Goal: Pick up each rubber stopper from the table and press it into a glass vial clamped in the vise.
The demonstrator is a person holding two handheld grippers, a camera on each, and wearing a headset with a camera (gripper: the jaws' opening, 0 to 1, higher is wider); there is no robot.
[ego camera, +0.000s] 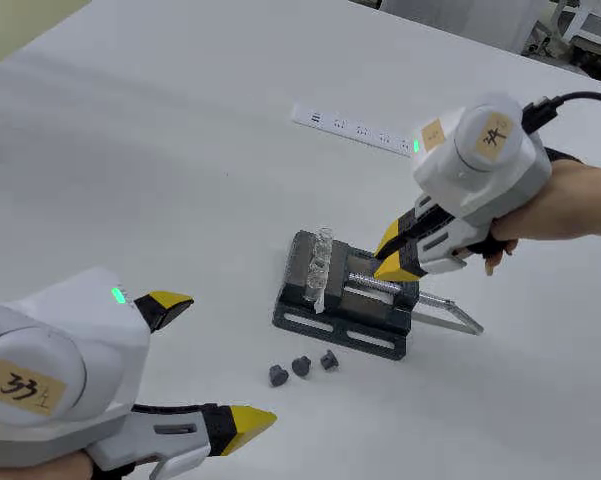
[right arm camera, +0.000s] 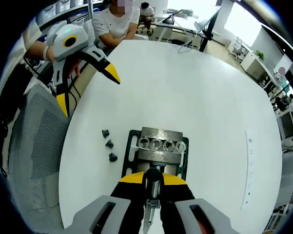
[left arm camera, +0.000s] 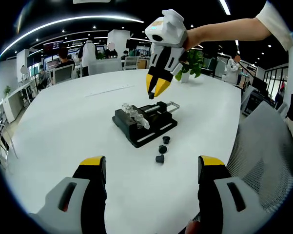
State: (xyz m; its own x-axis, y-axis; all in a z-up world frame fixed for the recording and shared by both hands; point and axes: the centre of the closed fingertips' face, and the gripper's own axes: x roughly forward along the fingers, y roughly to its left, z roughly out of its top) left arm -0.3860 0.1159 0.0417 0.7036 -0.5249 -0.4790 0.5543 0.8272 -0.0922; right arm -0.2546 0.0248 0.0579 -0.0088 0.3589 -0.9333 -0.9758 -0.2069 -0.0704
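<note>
We work on a broad white tabletop. The left gripper is low at our near side, its jaws spread wide with nothing between them. Its own view confirms that gap, and the right gripper view shows the same spread from across the tabletop.

The right gripper hangs above the screw end of the black vise. In the head view its yellow tips sit almost together and we cannot tell what they hold. The right gripper view settles it: the jaws are closed on a dark rubber stopper.

A white power strip lies well beyond the vise.

The head view gives us the glass vials from the side, a clear row clamped upright. The right gripper view looks down into four open mouths.

Three loose stoppers lie in a short line on the tabletop just beside the vise base, and the left gripper view shows them between us and the vise.
</note>
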